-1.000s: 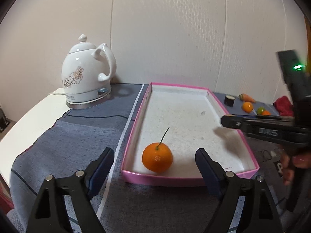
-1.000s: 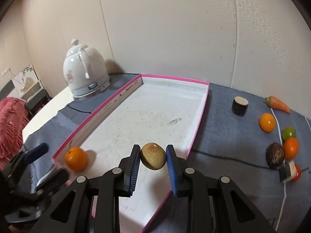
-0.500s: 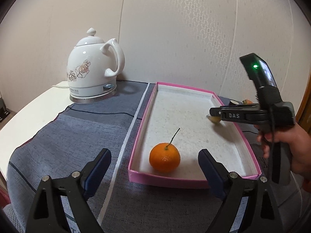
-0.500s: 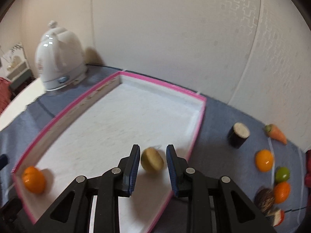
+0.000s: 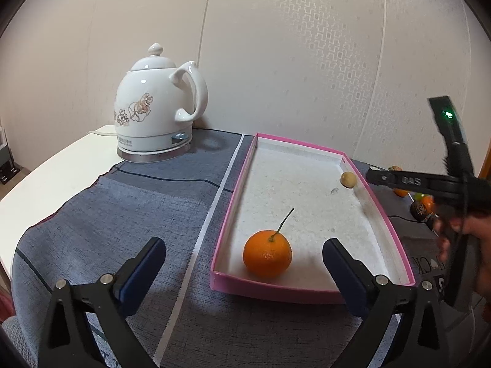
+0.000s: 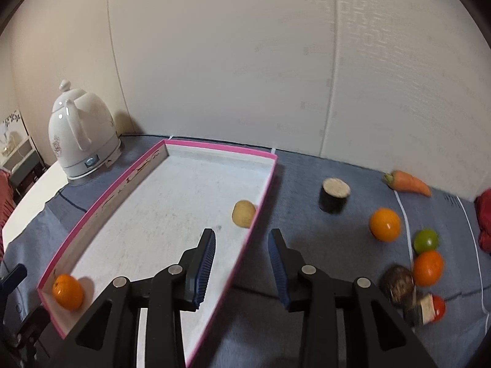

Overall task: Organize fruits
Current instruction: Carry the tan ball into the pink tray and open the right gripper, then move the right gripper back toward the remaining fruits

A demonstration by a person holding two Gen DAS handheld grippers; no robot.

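Observation:
A pink-rimmed white tray (image 5: 396,239) (image 6: 129,174) lies on the grey cloth. In it a stemmed orange (image 5: 267,257) (image 6: 67,291) sits at the near end, and a brown kiwi (image 5: 348,179) (image 6: 244,213) rests against the right wall. My left gripper (image 5: 242,263) is open and empty, straddling the tray's near left corner. My right gripper (image 6: 242,257) is open and empty, above the tray's right wall just behind the kiwi; it shows side-on in the left wrist view (image 5: 373,173).
A white floral kettle (image 5: 156,110) (image 6: 81,135) stands left of the tray. Right of the tray lie a carrot (image 6: 408,181), a dark cylinder slice (image 6: 334,194), oranges (image 6: 385,224), a green fruit (image 6: 426,240), a dark round fruit (image 6: 397,283) and a red cloth (image 6: 485,217).
My right gripper carried the kiwi over the tray, opened and let it go; the kiwi now lies by the right wall. The gripper has drawn back to the right. My left gripper stayed open.

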